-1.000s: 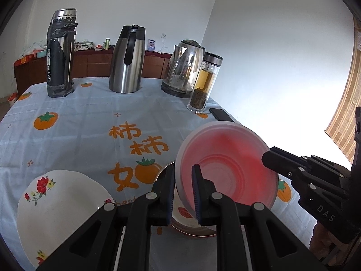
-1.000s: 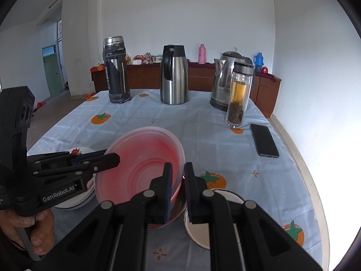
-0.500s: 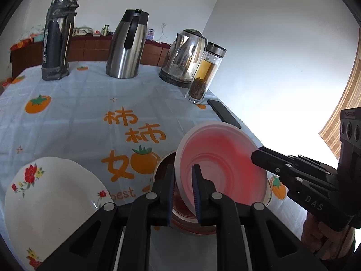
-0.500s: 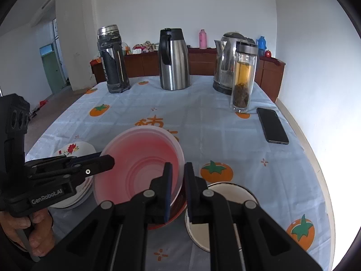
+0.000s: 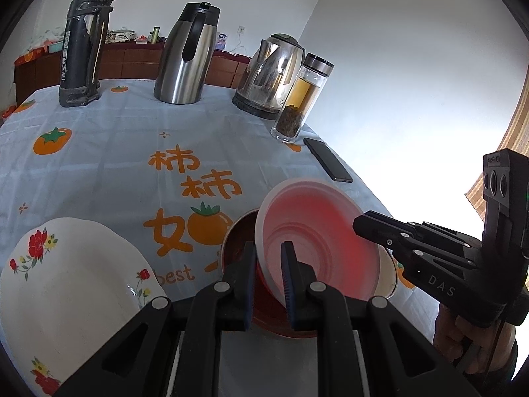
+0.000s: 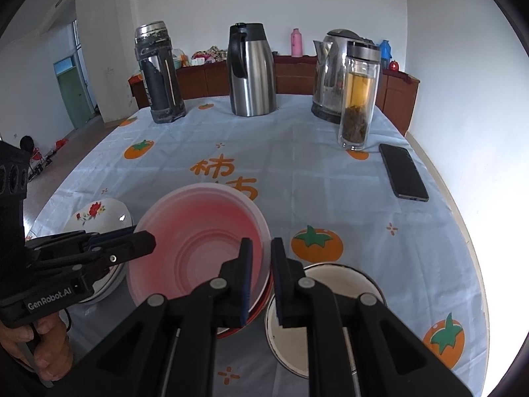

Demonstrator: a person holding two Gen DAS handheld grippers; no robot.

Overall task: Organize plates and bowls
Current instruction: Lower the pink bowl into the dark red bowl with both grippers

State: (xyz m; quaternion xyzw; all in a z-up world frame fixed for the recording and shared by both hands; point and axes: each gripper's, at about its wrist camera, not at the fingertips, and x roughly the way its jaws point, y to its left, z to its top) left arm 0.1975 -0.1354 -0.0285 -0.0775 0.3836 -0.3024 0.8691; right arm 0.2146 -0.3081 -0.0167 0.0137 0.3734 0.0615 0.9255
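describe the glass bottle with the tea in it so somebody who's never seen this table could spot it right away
Look to the far end of the persimmon-print tablecloth, where four tall vessels stand in a row. The tea bottle is at the right end, just in front of the steel electric kettle, with a black phone lying beside it. It is the only see-through one: amber liquid, dark leaves at the bottom, metal cap.

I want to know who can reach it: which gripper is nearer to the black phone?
Right. The right gripper, on the pink bowl, sits on the side of the phone; the left gripper is farther.
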